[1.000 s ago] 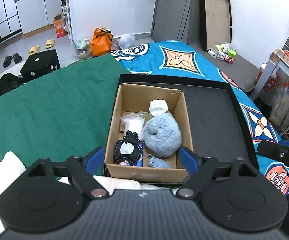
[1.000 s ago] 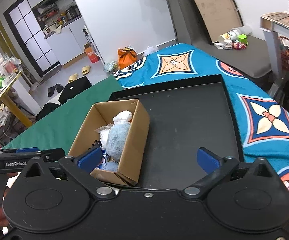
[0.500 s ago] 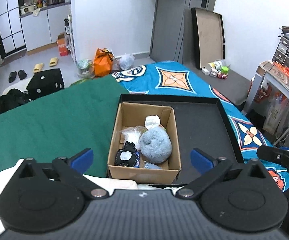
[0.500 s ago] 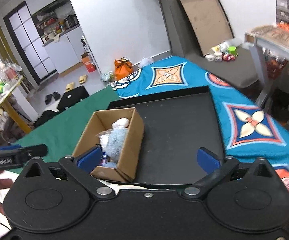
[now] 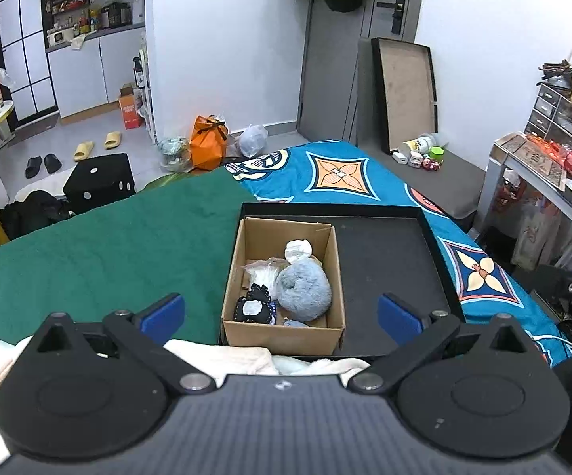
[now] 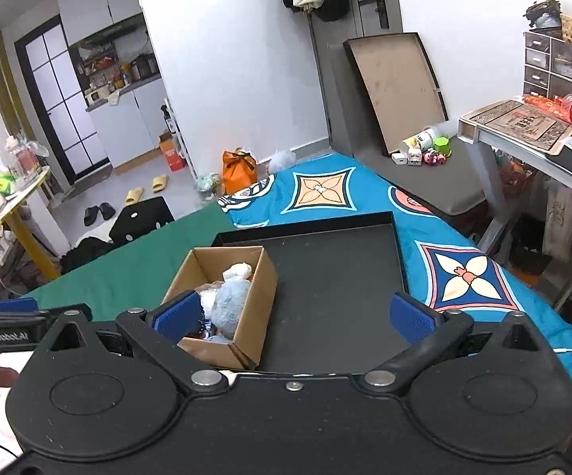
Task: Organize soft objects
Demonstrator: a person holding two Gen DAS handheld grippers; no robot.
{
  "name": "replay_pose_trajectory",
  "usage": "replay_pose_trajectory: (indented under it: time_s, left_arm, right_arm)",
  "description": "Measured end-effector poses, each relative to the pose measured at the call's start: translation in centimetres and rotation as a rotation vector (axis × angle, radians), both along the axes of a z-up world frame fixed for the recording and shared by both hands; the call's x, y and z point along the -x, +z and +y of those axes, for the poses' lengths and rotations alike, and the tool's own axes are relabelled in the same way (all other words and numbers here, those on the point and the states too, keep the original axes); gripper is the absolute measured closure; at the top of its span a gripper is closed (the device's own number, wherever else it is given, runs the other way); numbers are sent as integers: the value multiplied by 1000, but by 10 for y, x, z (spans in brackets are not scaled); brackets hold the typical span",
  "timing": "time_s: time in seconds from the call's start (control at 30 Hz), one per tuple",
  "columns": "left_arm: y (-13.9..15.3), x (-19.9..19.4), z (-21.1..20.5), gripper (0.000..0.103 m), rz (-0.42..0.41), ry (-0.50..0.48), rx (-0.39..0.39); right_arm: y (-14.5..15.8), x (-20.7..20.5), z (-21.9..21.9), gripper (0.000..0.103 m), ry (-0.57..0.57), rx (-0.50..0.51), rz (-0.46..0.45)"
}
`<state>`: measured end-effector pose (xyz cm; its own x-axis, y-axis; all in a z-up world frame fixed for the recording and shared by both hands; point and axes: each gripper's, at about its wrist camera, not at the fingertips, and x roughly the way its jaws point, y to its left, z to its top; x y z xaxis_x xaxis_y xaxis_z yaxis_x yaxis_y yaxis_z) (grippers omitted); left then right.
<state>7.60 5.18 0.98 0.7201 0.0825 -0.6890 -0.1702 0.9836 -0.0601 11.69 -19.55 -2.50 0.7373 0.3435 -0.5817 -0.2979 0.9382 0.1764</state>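
A brown cardboard box (image 5: 282,336) stands in the left part of a black tray (image 5: 389,261) on the bed. In it lie a fluffy grey-blue plush (image 5: 306,289), a white bundle (image 5: 298,248), a clear plastic bag (image 5: 264,275) and a black-and-white soft item (image 5: 253,308). The box (image 6: 258,308) and plush (image 6: 232,303) also show in the right wrist view. My left gripper (image 5: 281,316) is open and empty, held back above the box's near side. My right gripper (image 6: 294,312) is open and empty over the tray (image 6: 337,285).
White and cream cloth (image 5: 222,356) lies at the near edge below the left gripper. A green blanket (image 5: 100,249) covers the bed's left, a blue patterned sheet (image 5: 341,174) the right. A desk (image 6: 531,130) stands at the right; bags and slippers lie on the floor.
Both grippers have pulled up and back from the box, so it looks smaller and more of the room shows. The left gripper's fingers have spread wider. The box contents have not moved.
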Motion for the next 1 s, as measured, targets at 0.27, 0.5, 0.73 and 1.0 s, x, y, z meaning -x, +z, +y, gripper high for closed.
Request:
replay_pose_trajectory:
  time_s: [0.27,0.5,0.73,1.0]
  left_arm:
    - [2,24,-18,0,-29,-36,-24]
    - [4,39,-21,0,-48,-33,-27]
    - [12,53,-16,0,-80,-16,-23]
    - [20,65,-10,0,-100,0,-23]
  right_arm:
    - [4,22,-6,0,13,-7,-28]
    - [10,35,-6,0,15,-3,-58]
    - [15,48,-2,0,19,4,-83]
    - [21,57,-3,0,30,2,-104]
